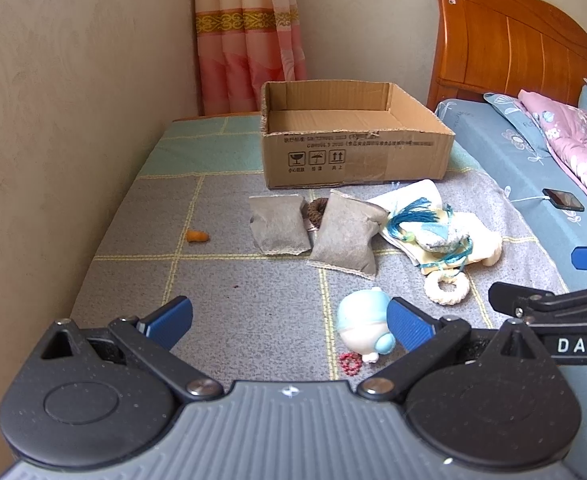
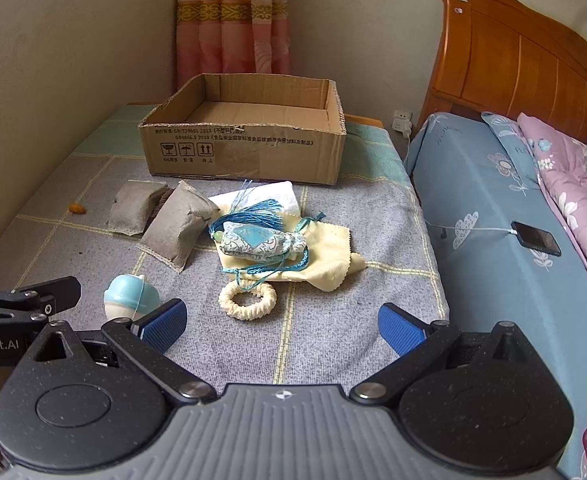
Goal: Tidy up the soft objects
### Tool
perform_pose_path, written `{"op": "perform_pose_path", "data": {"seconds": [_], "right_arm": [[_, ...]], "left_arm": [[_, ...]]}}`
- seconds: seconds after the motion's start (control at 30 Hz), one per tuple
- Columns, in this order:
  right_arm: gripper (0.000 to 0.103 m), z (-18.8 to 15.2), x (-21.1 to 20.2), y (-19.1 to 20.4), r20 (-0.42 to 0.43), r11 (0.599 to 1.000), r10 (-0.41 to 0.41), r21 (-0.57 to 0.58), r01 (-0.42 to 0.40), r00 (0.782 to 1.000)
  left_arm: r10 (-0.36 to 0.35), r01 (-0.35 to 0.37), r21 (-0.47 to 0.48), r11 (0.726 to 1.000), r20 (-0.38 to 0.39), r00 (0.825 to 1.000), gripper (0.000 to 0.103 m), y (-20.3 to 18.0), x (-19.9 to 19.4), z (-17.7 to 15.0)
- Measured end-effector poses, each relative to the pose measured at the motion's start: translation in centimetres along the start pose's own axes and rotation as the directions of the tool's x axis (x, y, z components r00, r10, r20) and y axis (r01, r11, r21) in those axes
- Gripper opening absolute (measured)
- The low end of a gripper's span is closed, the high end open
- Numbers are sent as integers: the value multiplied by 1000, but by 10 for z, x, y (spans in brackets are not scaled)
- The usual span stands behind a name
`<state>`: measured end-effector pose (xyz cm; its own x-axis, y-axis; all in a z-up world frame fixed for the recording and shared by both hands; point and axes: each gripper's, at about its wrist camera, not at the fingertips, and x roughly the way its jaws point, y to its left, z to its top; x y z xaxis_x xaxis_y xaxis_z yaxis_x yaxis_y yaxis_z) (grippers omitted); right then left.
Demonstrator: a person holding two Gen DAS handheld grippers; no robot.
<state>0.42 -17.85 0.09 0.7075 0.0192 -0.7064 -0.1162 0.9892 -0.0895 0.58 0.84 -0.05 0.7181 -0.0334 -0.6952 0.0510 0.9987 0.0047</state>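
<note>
Soft items lie on a grey checked cloth in front of an open cardboard box [image 1: 353,152] [image 2: 245,148]. Two grey sachets [image 1: 279,224] [image 1: 347,238] [image 2: 135,208] [image 2: 177,222] sit side by side. Right of them a blue tasselled pouch [image 1: 437,236] [image 2: 261,242] rests on a yellow cloth [image 2: 325,260], with a cream scrunchie [image 1: 445,288] [image 2: 247,300] in front. A pale blue plush toy [image 1: 363,322] [image 2: 129,294] lies nearest. My left gripper [image 1: 289,322] is open, its right finger beside the toy. My right gripper [image 2: 281,322] is open over bare cloth.
A wall runs along the left; a curtain [image 1: 249,32] hangs behind the box. A bed with blue sheet [image 2: 493,216], pink quilt and a charging phone [image 2: 535,238] borders the right. A small orange piece [image 1: 196,236] and red beads [image 1: 349,362] lie on the cloth.
</note>
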Motion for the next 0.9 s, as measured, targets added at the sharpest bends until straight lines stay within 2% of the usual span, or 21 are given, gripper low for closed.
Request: {"op": "perform_pose_path", "data": {"seconds": [0.2, 0.33, 0.57, 0.7, 0.9], "right_arm": [[103, -3, 11, 2, 25, 995, 53, -92, -51, 998], [103, -6, 22, 3, 25, 980, 144, -142, -139, 989], [103, -15, 38, 24, 1, 917, 279, -298, -266, 960], [103, -21, 50, 44, -30, 879, 282, -391, -271, 959], [103, -26, 65, 70, -26, 825, 265, -511, -241, 964]], "left_arm": [[19, -17, -60, 998, 18, 1000, 103, 22, 5, -2], [52, -49, -99, 994, 19, 998, 103, 39, 13, -2], [86, -85, -145, 986, -3, 996, 103, 62, 33, -7], [94, -97, -145, 985, -28, 995, 103, 68, 43, -10], [78, -84, -149, 985, -42, 996, 103, 77, 54, -11]]}}
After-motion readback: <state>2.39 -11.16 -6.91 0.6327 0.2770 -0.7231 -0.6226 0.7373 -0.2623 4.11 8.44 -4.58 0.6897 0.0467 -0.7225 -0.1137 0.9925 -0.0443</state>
